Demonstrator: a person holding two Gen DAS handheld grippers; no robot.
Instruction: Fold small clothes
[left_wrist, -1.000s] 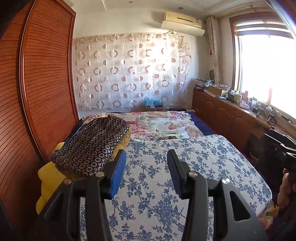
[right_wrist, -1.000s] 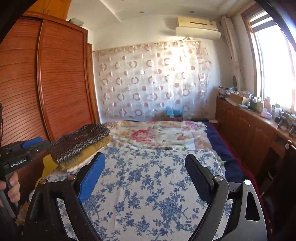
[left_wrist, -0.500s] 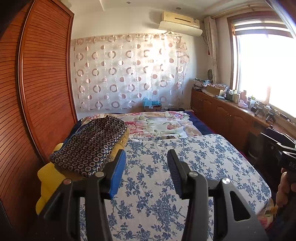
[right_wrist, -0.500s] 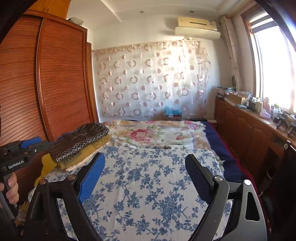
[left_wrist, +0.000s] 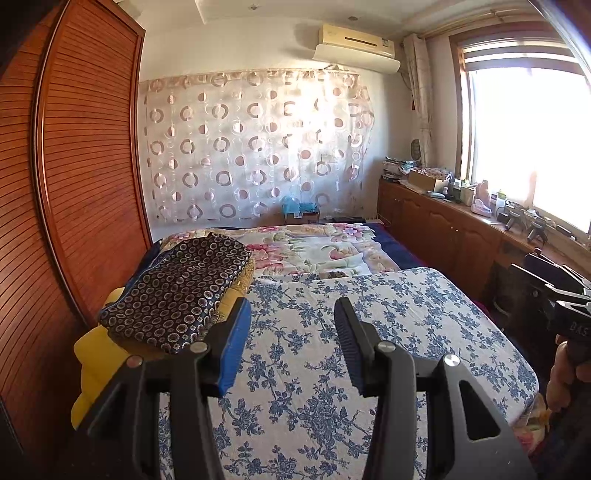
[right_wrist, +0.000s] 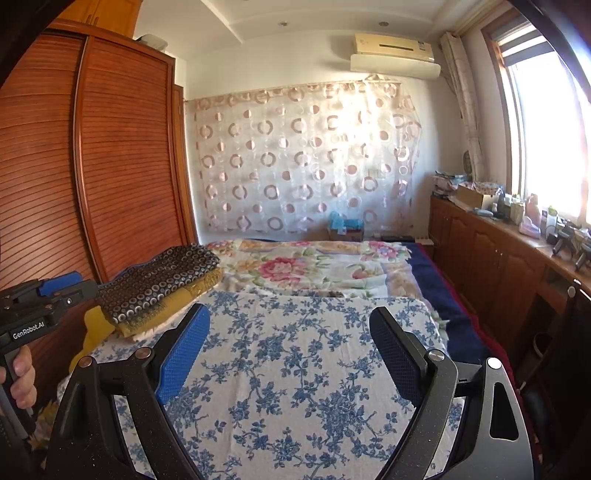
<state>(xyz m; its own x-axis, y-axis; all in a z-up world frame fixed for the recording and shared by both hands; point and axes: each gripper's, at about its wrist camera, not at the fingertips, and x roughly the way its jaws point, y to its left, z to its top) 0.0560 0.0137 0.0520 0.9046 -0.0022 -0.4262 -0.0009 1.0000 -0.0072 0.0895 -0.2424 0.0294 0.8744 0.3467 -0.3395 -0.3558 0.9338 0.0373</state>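
Two empty grippers, left gripper (left_wrist: 291, 332) and right gripper (right_wrist: 290, 343), one folded stack (left_wrist: 177, 291).

Bright daylight floods from the blown-out window (left_wrist: 528, 147) at right; frames sharp, with fisheye bending and dark corners.

A bed (left_wrist: 369, 369) under a blue-flowered sheet fills the room; a slatted wooden wardrobe (left_wrist: 85, 184) stands along its left. A circle-patterned curtain (left_wrist: 255, 147) covers the far wall beneath an air conditioner (left_wrist: 356, 46); sunlight pours through the right-hand window (left_wrist: 524, 147) above low wooden cabinets (left_wrist: 436, 232).

"GenRobot.AI" on left gripper (right_wrist: 70, 286)
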